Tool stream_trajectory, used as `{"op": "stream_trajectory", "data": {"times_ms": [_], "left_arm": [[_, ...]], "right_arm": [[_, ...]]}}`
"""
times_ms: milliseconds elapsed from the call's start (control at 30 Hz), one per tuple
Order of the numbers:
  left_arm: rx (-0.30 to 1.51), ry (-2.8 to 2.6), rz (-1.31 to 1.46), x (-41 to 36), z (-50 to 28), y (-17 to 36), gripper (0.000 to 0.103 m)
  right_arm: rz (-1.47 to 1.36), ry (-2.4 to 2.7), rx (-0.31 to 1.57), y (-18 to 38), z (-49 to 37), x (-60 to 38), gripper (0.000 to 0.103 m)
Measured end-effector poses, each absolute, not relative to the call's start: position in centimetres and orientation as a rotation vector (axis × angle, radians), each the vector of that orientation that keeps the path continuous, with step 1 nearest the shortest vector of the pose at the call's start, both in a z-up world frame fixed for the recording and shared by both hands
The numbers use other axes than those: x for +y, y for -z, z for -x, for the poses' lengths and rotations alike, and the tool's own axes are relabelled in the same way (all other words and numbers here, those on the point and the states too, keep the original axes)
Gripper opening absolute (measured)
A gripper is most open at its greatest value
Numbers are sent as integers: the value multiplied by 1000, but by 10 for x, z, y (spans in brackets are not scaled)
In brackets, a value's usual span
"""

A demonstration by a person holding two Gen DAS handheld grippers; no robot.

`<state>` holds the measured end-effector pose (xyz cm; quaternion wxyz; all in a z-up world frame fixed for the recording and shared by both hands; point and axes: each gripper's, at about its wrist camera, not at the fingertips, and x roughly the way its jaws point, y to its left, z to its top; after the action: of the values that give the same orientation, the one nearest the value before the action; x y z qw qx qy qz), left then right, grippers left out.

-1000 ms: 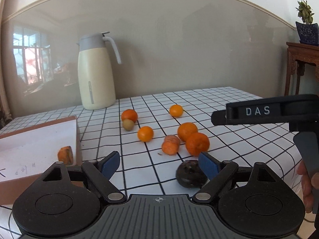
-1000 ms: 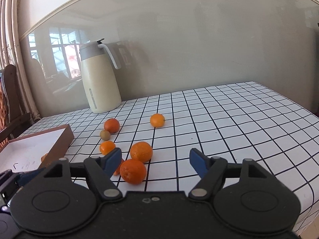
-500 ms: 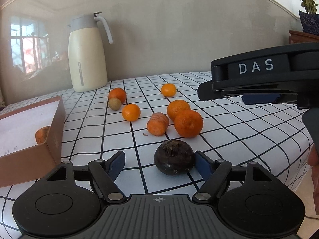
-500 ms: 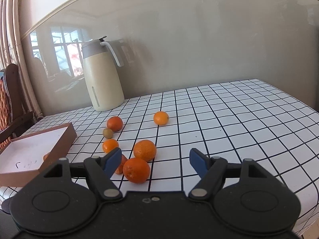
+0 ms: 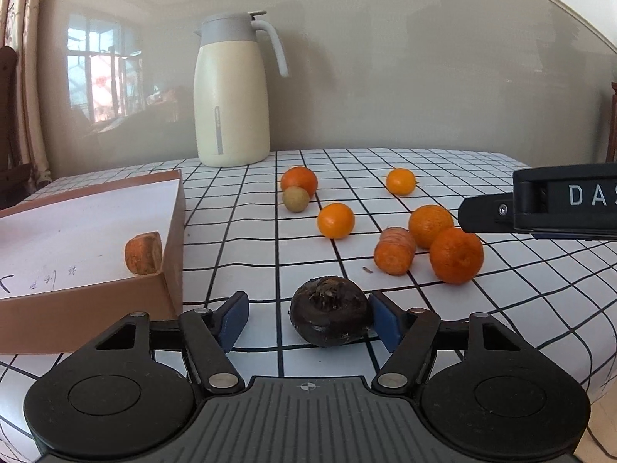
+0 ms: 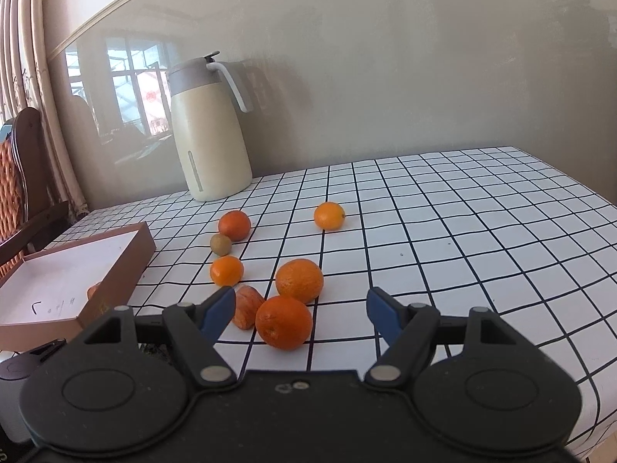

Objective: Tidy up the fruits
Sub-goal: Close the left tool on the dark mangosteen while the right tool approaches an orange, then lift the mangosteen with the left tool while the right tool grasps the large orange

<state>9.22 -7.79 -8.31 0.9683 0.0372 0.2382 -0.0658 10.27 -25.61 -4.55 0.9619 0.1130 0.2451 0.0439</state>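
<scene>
My left gripper [image 5: 308, 318] is open, low at the table's near edge. A dark round fruit [image 5: 329, 316] lies between its fingers, against the right pad, with a gap to the left pad. Several oranges lie beyond, the nearest [image 5: 456, 255] to the right, next to an orange carrot-like piece [image 5: 395, 250]. A brown box [image 5: 171, 231] on the left holds one orange piece [image 5: 143, 252]. My right gripper [image 6: 300, 312] is open and empty above the table edge, with the nearest orange [image 6: 284, 322] just ahead. It shows in the left wrist view [image 5: 540, 202] at far right.
A cream thermos jug [image 5: 231, 92] stands at the back by the wall. A small brownish round fruit [image 5: 296, 199] lies by the far-left orange [image 5: 299, 180]. The checked tablecloth [image 6: 462, 231] stretches right. A wooden chair [image 6: 23, 177] stands at the left.
My left gripper has dropped and moved in, so the dark fruit now lies between its fingers. My right gripper has drifted slightly; nothing was grasped.
</scene>
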Motion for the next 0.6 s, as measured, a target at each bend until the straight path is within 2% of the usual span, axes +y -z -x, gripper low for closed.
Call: {"op": "stream_trajectory", "data": {"times_ms": [133, 267, 300, 533, 600], "left_arm": [[477, 124, -74, -77, -93, 84, 64], [475, 145, -74, -80, -90, 83, 46], [470, 146, -86, -82, -90, 83, 45], [466, 138, -74, -83, -88, 83, 45], [461, 134, -75, -84, -87, 84, 45]], "right_arm": [[-222, -90, 514, 50, -107, -252, 64], [-218, -94, 532, 53, -111, -249, 61], [-215, -95, 536, 54, -112, -248, 61], [-208, -98, 559, 59, -119, -242, 60], [-211, -97, 562, 60, -120, -242, 49]]}}
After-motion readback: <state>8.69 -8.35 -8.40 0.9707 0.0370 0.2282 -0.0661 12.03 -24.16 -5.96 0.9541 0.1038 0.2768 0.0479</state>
